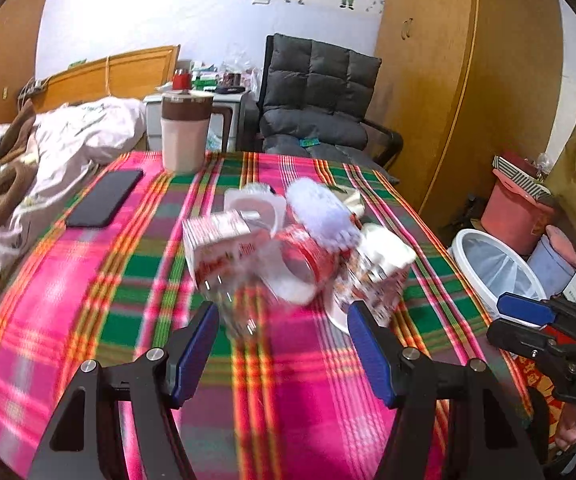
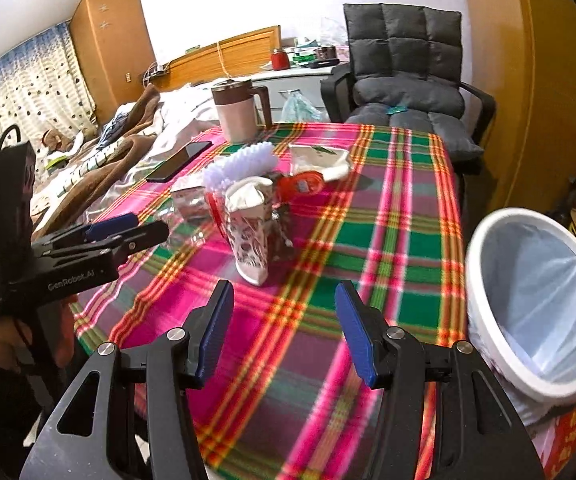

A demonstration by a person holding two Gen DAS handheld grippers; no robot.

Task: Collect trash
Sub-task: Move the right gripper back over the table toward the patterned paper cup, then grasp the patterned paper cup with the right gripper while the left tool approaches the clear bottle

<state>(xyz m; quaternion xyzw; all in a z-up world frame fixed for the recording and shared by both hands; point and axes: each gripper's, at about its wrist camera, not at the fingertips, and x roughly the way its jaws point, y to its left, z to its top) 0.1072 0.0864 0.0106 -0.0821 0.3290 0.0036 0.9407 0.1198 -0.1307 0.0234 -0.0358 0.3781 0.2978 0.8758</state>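
Observation:
A heap of trash lies mid-table on the pink and green plaid cloth [image 1: 88,280]: a red and white carton [image 1: 224,248], a tipped red cup [image 1: 307,264], a patterned paper cup [image 1: 375,276] [image 2: 250,236], white frilly plastic [image 1: 323,208] [image 2: 244,164] and a crumpled clear bottle [image 1: 232,300]. My left gripper [image 1: 284,344] is open and empty just short of the heap; it also shows in the right wrist view [image 2: 144,228]. My right gripper [image 2: 284,332] is open and empty over the table's near right part. A white lined bin [image 2: 535,300] [image 1: 491,272] stands off the table's right edge.
A black phone [image 1: 104,198] and a brown-lidded pink mug [image 1: 186,136] [image 2: 240,112] sit at the table's far left. A grey padded chair [image 2: 407,76] stands behind the table, an unmade bed [image 1: 48,152] to its left, red buckets [image 1: 515,216] and a wooden wardrobe to the right.

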